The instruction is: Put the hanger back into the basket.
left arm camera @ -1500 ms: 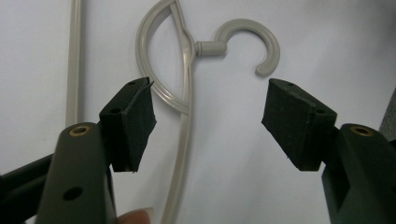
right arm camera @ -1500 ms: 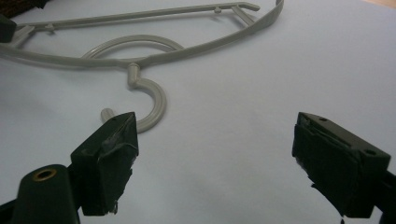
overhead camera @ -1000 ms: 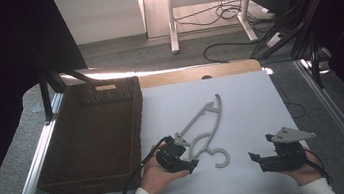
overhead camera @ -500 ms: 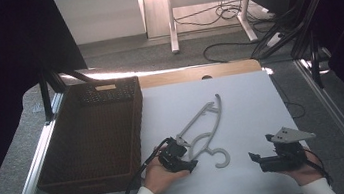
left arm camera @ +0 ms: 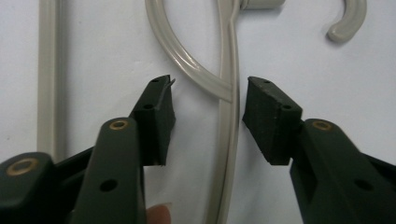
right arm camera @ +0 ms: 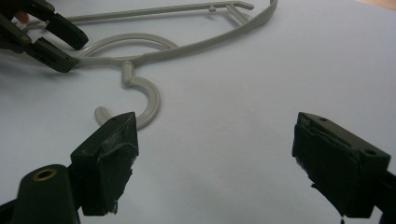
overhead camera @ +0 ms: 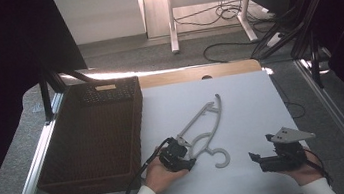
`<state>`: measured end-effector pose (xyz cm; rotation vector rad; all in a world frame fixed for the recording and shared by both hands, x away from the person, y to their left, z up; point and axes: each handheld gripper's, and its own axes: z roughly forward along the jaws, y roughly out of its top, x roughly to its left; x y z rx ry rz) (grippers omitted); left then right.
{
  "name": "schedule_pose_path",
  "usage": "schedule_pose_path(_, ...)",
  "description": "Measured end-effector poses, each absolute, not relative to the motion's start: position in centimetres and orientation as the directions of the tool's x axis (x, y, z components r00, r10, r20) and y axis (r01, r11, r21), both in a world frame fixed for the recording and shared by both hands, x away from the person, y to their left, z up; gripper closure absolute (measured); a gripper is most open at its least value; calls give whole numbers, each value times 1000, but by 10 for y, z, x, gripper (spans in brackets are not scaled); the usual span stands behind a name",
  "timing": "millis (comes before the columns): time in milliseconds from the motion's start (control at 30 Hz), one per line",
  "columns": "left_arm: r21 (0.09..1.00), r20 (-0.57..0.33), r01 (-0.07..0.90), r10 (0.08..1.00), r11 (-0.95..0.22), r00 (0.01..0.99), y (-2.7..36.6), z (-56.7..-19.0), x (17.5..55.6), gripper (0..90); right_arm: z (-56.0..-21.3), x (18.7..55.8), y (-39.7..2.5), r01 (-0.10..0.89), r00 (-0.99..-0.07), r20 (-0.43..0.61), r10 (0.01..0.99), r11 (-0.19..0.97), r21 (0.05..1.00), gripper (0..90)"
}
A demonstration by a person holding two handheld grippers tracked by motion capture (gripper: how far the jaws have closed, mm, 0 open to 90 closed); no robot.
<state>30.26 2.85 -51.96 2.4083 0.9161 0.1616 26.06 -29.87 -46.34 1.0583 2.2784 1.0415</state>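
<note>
Black left gripper point(left arm camera: 208, 109) fingers parted around grey hanger point(overhead camera: 204, 132) bar, pads not yet touching. Right gripper point(right arm camera: 215, 163) fingers wide apart, holding nothing, above white tabletop point(overhead camera: 251, 101) near hanger hook. Farther left, brown wicker basket point(overhead camera: 91, 133).

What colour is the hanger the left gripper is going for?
Pale grey-beige plastic hanger; it shows best in the left gripper view.

The clothes hanger point(overhead camera: 204, 133) between the black left gripper's point(left arm camera: 208, 105) jaws is plain beige-grey. It lies on a white tabletop point(overhead camera: 241, 103). Left of that gripper stands a dark brown woven wicker basket point(overhead camera: 91, 133). The right gripper point(right arm camera: 215, 154) is black too.
</note>
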Motion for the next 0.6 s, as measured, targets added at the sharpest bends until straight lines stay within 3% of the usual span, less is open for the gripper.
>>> schedule_pose_path(467, 522, -69, 558, 620, -645, 781, 25, -517, 299, 729, -464, 261, -299, 469, -622, -60, 780, 433, 770, 150)
schedule_pose_path(500, 523, -82, 559, 614, -644, 785, 25, -517, 298, 799, -464, 262, -298, 470, -622, -59, 781, 433, 770, 150)
schedule_pose_path(600, 522, -90, 560, 611, -643, 787, 25, -517, 299, 804, -464, 262, -298, 470, -624, -62, 779, 437, 767, 150)
